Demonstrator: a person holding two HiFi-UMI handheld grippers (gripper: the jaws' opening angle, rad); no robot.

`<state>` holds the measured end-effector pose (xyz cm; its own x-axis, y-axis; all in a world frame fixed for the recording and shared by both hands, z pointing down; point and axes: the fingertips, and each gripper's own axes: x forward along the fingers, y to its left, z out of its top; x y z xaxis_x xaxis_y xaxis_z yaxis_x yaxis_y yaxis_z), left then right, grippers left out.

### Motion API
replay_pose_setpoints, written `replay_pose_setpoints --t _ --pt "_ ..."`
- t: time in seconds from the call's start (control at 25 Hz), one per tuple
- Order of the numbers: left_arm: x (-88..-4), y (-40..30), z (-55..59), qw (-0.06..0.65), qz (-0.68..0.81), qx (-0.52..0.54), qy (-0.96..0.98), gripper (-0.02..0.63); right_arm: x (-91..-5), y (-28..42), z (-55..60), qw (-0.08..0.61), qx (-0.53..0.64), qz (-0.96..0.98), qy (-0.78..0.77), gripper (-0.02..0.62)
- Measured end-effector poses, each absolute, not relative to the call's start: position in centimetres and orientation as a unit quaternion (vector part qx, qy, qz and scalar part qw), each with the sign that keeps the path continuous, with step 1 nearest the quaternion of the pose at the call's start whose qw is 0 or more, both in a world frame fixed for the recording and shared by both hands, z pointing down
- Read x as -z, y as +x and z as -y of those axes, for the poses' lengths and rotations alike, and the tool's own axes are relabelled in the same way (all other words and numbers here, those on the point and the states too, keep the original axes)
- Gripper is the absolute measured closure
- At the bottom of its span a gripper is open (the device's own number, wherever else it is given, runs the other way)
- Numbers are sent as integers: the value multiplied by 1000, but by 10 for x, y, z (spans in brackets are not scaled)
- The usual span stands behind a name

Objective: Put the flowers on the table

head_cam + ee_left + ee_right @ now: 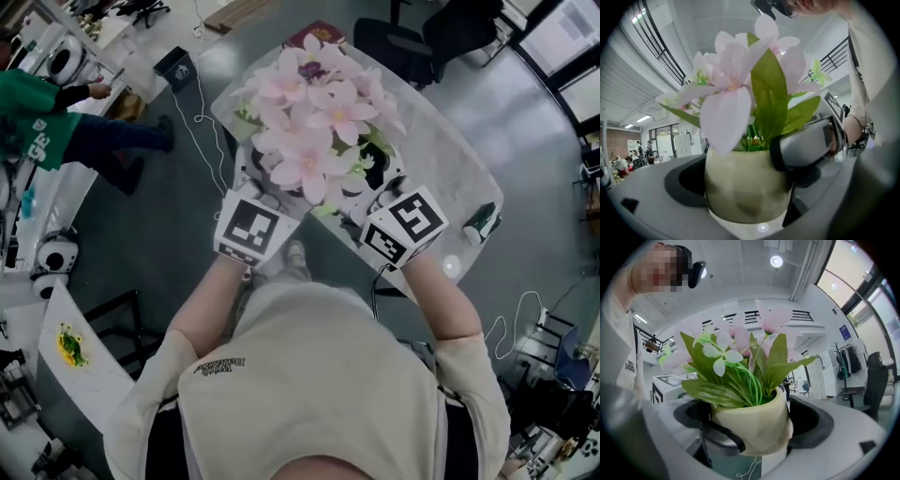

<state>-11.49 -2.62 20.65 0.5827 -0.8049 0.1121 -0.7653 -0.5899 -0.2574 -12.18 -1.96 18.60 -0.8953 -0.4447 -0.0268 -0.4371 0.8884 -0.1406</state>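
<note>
A cream pot point(745, 187) of pink flowers point(314, 122) with green leaves is held up between both grippers, at the near edge of a clear glass table point(441, 159). My left gripper point(746, 190) is shut on the pot, its jaws pressing the pot's two sides. My right gripper point(754, 425) is also shut on the pot point(757, 425) from the other side. In the head view the left gripper point(267, 202) and right gripper point(380, 202) reach under the blossoms, which hide the pot. Floor and a white cable show beneath the pot in the right gripper view.
On the glass table lie a dark red book point(317, 36) at the far edge and a small white-green object point(483, 223) at the right. A black office chair point(403, 42) stands beyond. A person in green point(37, 131) is at the left by a white bench.
</note>
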Motion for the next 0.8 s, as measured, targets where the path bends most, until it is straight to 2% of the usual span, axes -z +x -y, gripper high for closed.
replay_pose_setpoints --t 0.36,0.8 --pt "-209 -122 78 85 -414 101 -901 112 -188 -129 73 28 70 -962 -262 75" --pt "-218 -113 87 79 -402 101 -906 112 -198 -121 82 16 75 -959 -273 75"
